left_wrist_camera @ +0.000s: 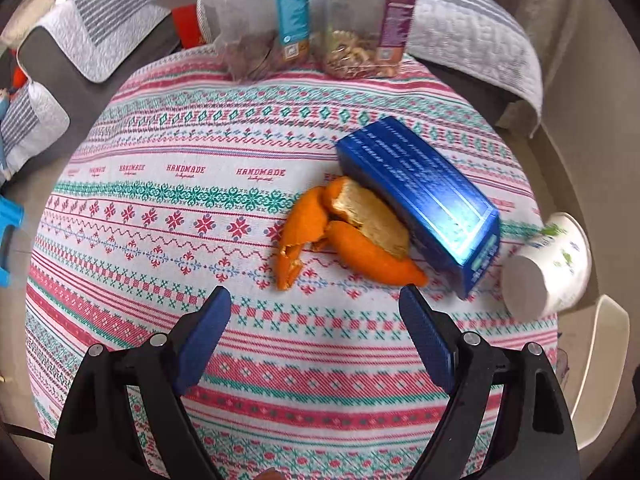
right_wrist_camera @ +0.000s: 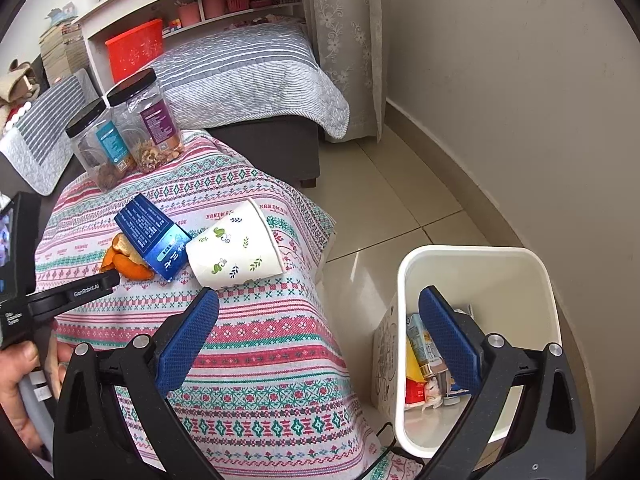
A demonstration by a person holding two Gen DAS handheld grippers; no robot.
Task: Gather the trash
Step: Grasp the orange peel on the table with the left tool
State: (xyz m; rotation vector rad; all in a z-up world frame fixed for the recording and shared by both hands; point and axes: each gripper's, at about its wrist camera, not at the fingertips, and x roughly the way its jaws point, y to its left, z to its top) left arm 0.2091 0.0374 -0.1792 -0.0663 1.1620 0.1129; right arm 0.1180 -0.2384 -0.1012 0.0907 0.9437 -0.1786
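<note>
- Left gripper [left_wrist_camera: 314,298]: jaws spread wide, nothing held; hovering over the patterned tablecloth [left_wrist_camera: 200,240], just near of the orange peel [left_wrist_camera: 344,236].
- Right gripper [right_wrist_camera: 320,300]: jaws also spread wide, nothing held; positioned between the table's right edge and the white trash bin [right_wrist_camera: 476,256], the right finger seen over the bin's opening.
- Trash left on the table: orange peel, blue carton [left_wrist_camera: 420,196] and paper cup [right_wrist_camera: 236,244] with leaf print, lying on its side.
- Peel is seen touching the carton's near-left side; the carton lies flat, partly over the peel. The cup lies just right of the carton, by the table's right edge; contact with the carton cannot be told.
- Bin stands on the tiled floor to the right of the table, beside the wall. Some items are already inside: a small drink carton [right_wrist_camera: 420,340] and red and yellow wrappers [right_wrist_camera: 416,384]; further contents too cluttered to name.
- Two clear jars with black lids [right_wrist_camera: 124,128] stand at the far edge of the table, holding nuts or snacks; judged not to be trash, to be left alone.
- Progress judged partial: bin partly filled, three pieces remain.
- Next step judged: peel to be grasped by the left gripper, as it is closest and centred ahead of it; cup is within reach of the right.
- Risk: peel is in several loose curled pieces, so some may be dropped.
</note>
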